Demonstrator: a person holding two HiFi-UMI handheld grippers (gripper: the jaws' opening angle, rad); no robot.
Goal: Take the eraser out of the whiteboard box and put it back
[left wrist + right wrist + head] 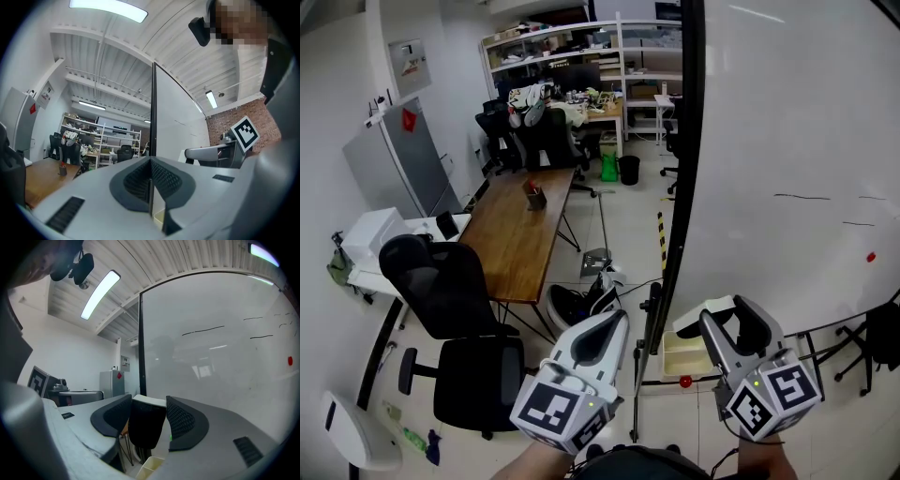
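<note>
Black eraser with a white back is squeezed between the right gripper jaws, its long side running along them. The cream box sits just below those jaws. The left gripper jaws are pressed together, holding nothing.

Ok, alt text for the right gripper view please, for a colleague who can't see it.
The right gripper is shut on a black eraser with a white top, held before the whiteboard. The cream whiteboard box shows below it, and the board carries dark marker strokes and a red dot.
</note>
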